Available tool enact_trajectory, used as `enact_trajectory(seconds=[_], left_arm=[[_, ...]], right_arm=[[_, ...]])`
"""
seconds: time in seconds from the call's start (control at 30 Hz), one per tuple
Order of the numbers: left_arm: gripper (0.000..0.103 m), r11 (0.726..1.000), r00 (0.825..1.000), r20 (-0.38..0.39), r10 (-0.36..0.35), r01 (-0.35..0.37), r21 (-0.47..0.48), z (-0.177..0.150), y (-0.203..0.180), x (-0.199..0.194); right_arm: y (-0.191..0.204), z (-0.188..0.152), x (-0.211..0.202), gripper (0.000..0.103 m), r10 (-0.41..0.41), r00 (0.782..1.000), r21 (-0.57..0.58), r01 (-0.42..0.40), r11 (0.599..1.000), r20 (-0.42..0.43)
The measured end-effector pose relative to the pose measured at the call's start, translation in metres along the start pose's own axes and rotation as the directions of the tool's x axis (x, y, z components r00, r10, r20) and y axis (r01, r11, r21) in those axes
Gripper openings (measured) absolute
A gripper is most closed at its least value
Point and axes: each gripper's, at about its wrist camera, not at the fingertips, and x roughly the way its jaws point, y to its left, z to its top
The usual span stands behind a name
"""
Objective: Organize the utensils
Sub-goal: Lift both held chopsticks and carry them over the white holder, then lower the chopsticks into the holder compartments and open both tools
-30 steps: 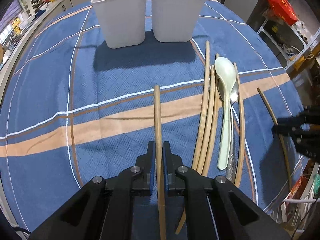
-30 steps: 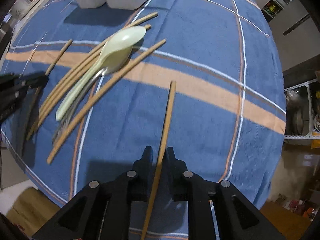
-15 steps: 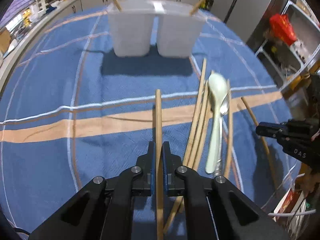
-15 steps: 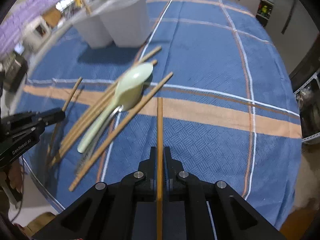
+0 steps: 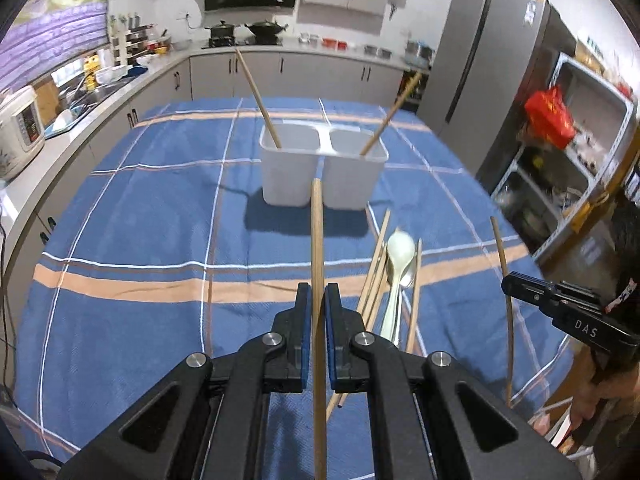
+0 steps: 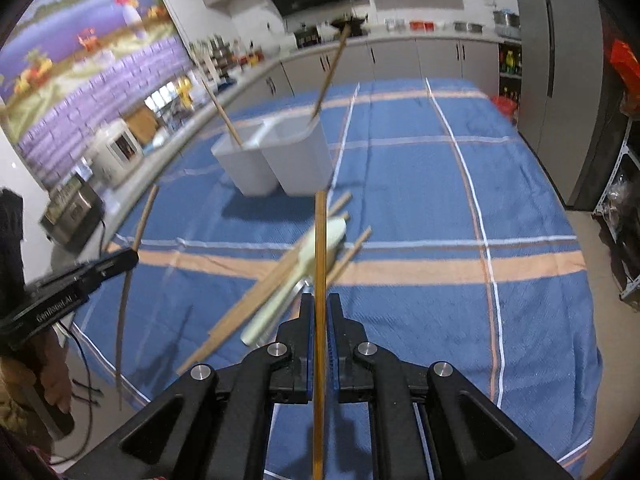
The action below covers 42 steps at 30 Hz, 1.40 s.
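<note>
**Both grippers loaded, one chopstick each**

Left gripper (image 5: 316, 308) is clamped on a wooden chopstick (image 5: 316, 240); right gripper (image 6: 320, 312) likewise pinches its own chopstick (image 6: 320, 240). Both sticks are off the cloth, short of the white two-compartment holder (image 5: 324, 168), pointing toward it. Sticks look light, rigid and smooth; a mid-shaft pinch should limit swivel. Legible: "DAS" and "GenRobot.AI" on the gripper bodies.

Blue tablecloth (image 5: 140, 240) bears white holder (image 5: 320, 176), chopsticks (image 5: 374, 280), spoon (image 5: 398, 268).
</note>
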Motion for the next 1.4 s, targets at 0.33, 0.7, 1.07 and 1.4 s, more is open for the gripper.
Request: enact_trajectory(seconds=[0.33,0.7,1.07,1.4], left_arm=[[0.006,0.997,0.992,0.121,-0.039,0.046,-0.059,0.030,0.015,-0.034],[0.006,0.993,0.946,0.315,-0.083,0.105,-0.054,0.145,0.036,-0.027],[0.006,0.997,0.916,0.400,-0.036,0.061,-0.049,0.245,0.030,0.065],[0.006,0.998,0.916,0.399,0.028,-0.005,-0.057,0.260,0.031,0.142]], right_arm=[[0.020,0.029,-0.030,0.006,0.043,0.990,0.006,-0.044,0.999,0.137],[0.052,0.133,-0.023,0.006,0.092,0.947,-0.008,-0.094,0.996,0.309],[0.074,0.237,0.038,0.006,-0.039,0.877,0.027,0.029,0.999,0.478],[0.063,0.261,0.099,0.006,-0.163,0.859,0.060,0.153,0.986,0.485]])
